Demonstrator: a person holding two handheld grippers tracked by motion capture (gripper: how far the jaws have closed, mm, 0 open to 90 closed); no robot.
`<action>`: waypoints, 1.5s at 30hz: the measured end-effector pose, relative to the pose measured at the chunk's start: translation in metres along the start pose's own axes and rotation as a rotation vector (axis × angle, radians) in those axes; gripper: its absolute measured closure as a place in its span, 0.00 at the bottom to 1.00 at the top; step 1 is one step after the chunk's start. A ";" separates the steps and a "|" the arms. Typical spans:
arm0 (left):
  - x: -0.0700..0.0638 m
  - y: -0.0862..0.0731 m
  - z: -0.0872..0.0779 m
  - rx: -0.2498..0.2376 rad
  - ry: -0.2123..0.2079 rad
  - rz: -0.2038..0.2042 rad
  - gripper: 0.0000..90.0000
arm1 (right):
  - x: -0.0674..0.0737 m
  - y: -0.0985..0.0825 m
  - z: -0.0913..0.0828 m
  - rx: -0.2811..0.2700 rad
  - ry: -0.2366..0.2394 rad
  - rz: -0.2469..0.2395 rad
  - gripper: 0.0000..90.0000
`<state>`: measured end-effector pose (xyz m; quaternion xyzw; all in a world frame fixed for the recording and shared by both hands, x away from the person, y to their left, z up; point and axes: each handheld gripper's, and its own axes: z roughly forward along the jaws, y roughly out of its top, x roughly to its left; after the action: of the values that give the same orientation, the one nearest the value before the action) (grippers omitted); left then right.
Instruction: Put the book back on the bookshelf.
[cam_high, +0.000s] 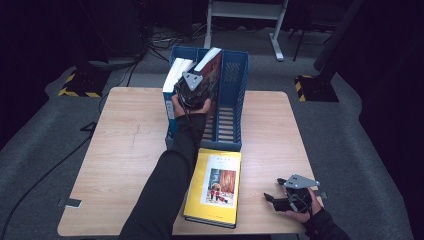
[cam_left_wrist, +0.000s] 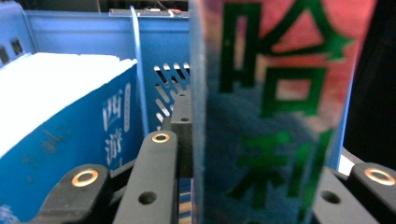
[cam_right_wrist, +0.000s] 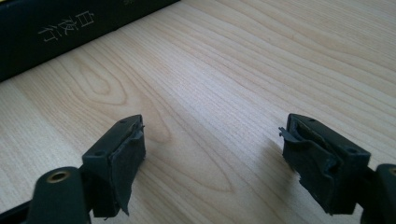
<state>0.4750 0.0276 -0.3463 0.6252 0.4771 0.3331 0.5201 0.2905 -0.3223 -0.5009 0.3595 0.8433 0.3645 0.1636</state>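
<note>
The red-covered book (cam_high: 212, 75) is held upright in the blue file rack (cam_high: 235, 100) at the 12 o'clock end of the bench (cam_high: 125, 150), its spine clamped between the fingers (cam_left_wrist: 154, 186) of the left gripper (cam_high: 192, 92). A blue-and-white book (cam_high: 175, 75) is already stood in the rack's left slot, just beside it at 9 o'clock. The book in hand is judged to be partway into its slot (its bottom edge is hidden, so seating cannot be confirmed).

For a clean placement, the book should be kept vertical and lowered straight along the divider until its base rests on the rack floor; release is best withheld until then, lest it tip onto its neighbour.

The right gripper (cam_high: 280, 200) is rested at 5 o'clock, fingers spread apart with nothing between them. A yellow book (cam_high: 215, 185) is laid flat at 6 o'clock.
</note>
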 end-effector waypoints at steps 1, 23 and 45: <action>-0.001 -0.003 0.002 0.002 0.000 0.005 0.82 | 0.000 0.000 0.000 0.000 0.000 0.000 0.24; 0.007 -0.046 -0.004 0.018 -0.034 0.009 0.82 | 0.000 0.000 0.000 0.001 0.001 -0.002 0.23; 0.024 -0.062 -0.023 0.036 -0.055 0.025 0.76 | 0.000 0.000 0.000 0.002 0.001 0.000 0.23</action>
<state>0.4460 0.0580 -0.4031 0.6494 0.4604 0.3137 0.5176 0.2902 -0.3221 -0.5010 0.3597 0.8436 0.3639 0.1629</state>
